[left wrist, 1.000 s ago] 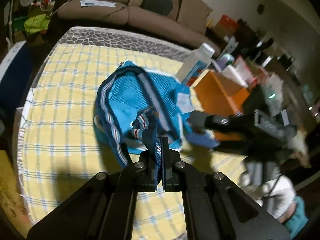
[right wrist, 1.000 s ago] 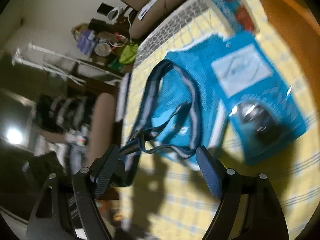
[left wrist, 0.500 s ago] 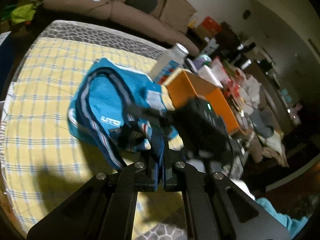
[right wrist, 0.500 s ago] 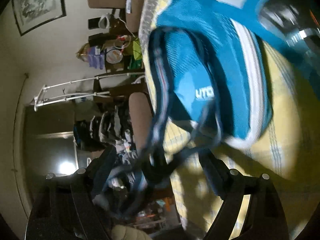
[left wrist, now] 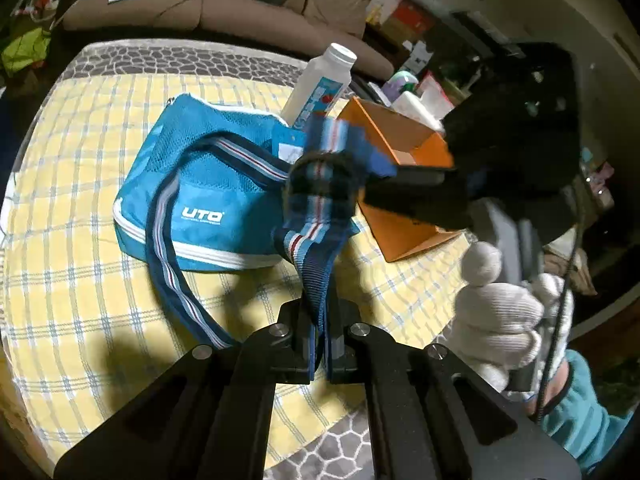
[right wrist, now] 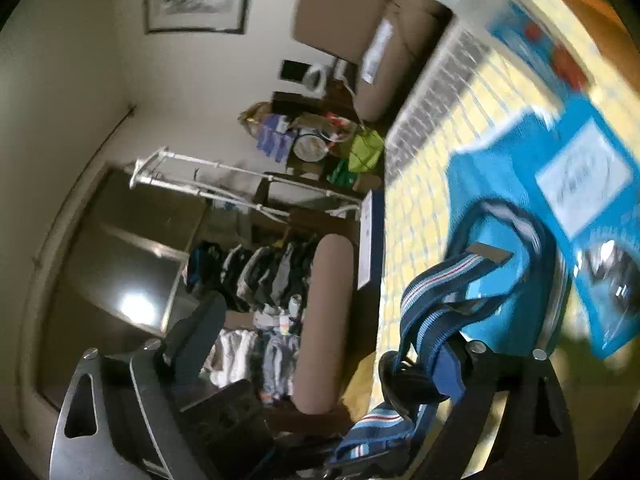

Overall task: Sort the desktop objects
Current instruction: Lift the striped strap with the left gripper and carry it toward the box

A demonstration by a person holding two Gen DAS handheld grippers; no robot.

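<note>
A blue UTO bag lies on the yellow checked tablecloth. Its striped strap rises from the bag into my left gripper, which is shut on it. In the left wrist view a white-gloved hand holds my right gripper, whose black finger reaches into the strap's loop. In the right wrist view the right gripper has its jaws opening wide. The strap hangs over one finger only, with nothing pressed between the pads. The bag lies beyond it.
A white bottle stands behind the bag, next to an open orange box. A blue card pack with a black round item lies by the bag. A sofa and clutter ring the table.
My left gripper has pulled back with the strap, drawing it taut. The right gripper has risen from the table, spread its jaws wider and hooked a finger into the strap's loop.
</note>
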